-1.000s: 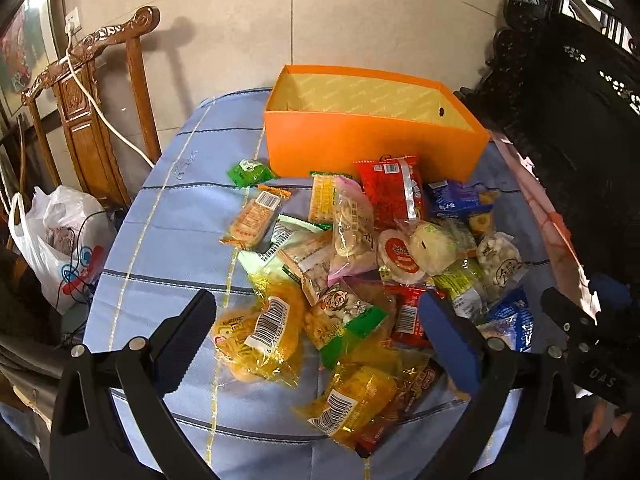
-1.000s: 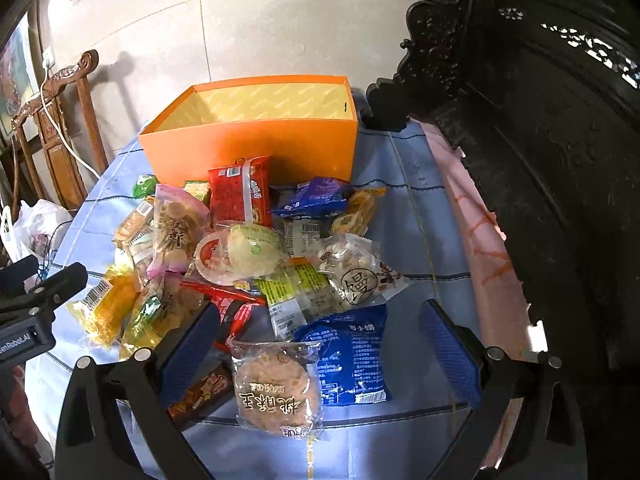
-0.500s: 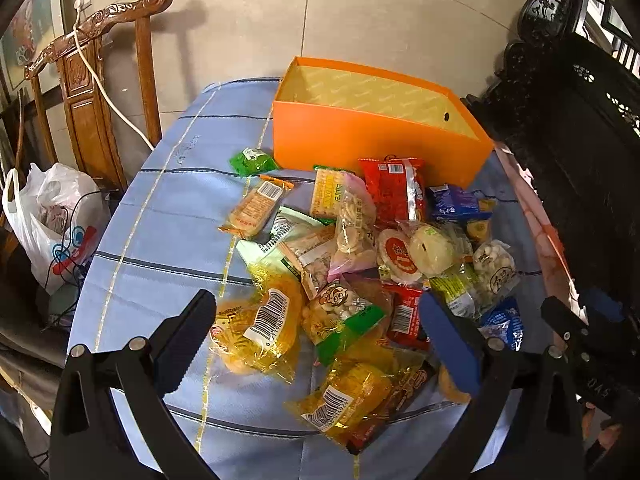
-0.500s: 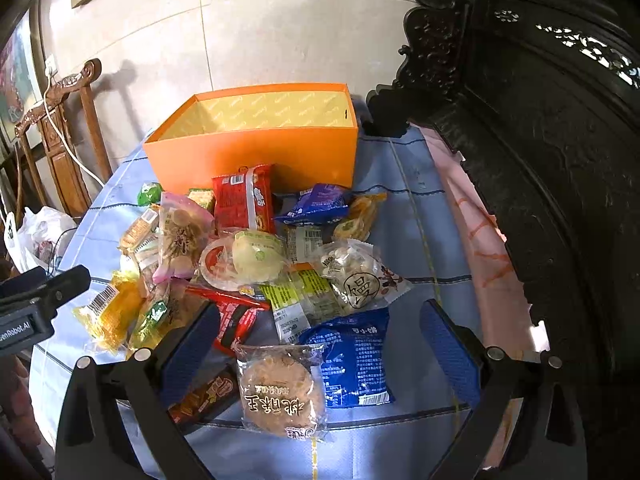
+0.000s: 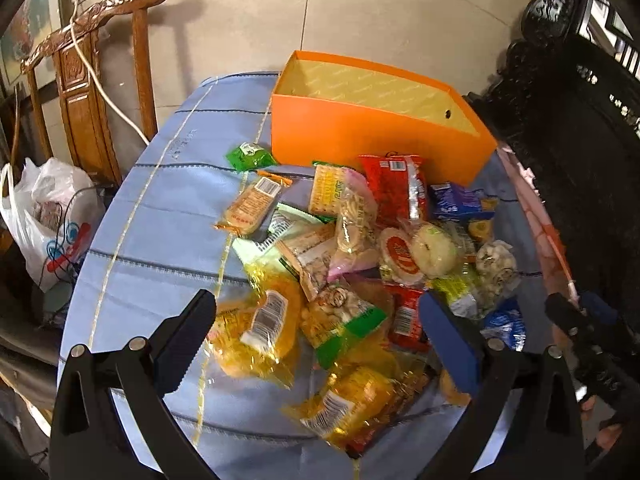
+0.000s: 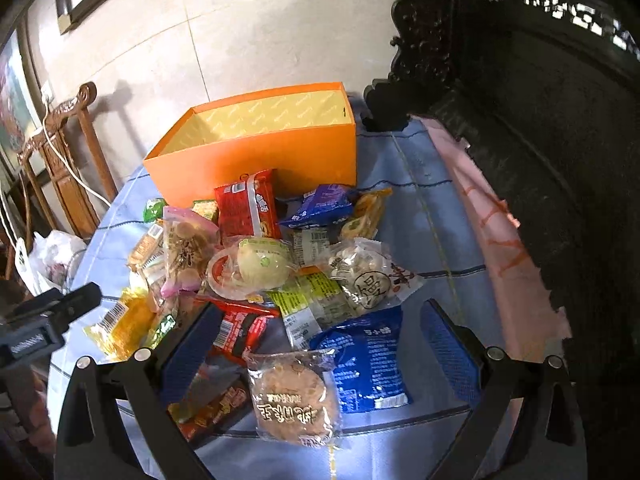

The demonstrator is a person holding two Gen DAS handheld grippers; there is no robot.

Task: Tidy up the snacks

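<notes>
The left tongs [image 5: 316, 336] have eased back and swung a little leftward over the past second: in their view the orange box [image 5: 372, 136] and the snack pile [image 5: 360, 256] sit further right and look smaller, and more of the carved wooden chair [image 5: 96, 76] and the white plastic bag [image 5: 48, 216] shows. The right tongs [image 6: 316, 340] have drawn back and lifted slightly too; the box [image 6: 256, 160] sits lower in their view, with more wall above it. Both stay spread wide, holding nothing. No packet has moved.
</notes>
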